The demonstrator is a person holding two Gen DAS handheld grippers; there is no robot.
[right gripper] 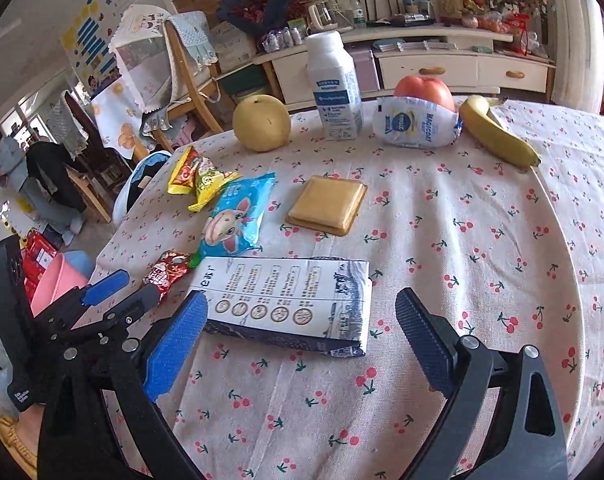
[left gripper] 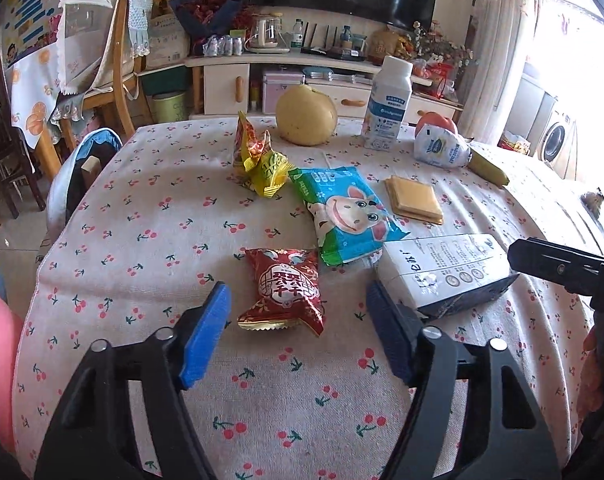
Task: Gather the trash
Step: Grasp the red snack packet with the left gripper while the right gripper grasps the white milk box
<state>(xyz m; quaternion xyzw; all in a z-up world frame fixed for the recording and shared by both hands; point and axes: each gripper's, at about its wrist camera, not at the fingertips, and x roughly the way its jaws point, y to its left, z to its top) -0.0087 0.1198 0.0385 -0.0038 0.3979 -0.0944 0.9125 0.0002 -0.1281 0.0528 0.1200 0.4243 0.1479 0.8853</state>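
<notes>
A red snack wrapper (left gripper: 282, 288) lies on the cherry-print tablecloth (left gripper: 142, 240), between the blue pads of my left gripper (left gripper: 298, 300). The jaws stand apart on either side of it without touching it. A flattened white carton (right gripper: 286, 300) lies crosswise in front of my right gripper (right gripper: 302, 300), which is open; its left pad overlaps the carton's near end in the picture. Farther back lie a blue cartoon wrapper (left gripper: 345, 212), crumpled yellow wrappers (left gripper: 258, 156) and a white pouch (right gripper: 415, 124). In the right wrist view the left gripper (right gripper: 130, 292) is at the red wrapper (right gripper: 168, 270).
At the far side of the table stand a pear (right gripper: 262, 124) and a white milk bottle (right gripper: 335, 88), with a red fruit (right gripper: 421, 88) and a banana (right gripper: 497, 132) beside them. Square biscuits (right gripper: 327, 204) lie mid-table. A wooden chair (left gripper: 114, 64) and people (right gripper: 42, 176) are at the left.
</notes>
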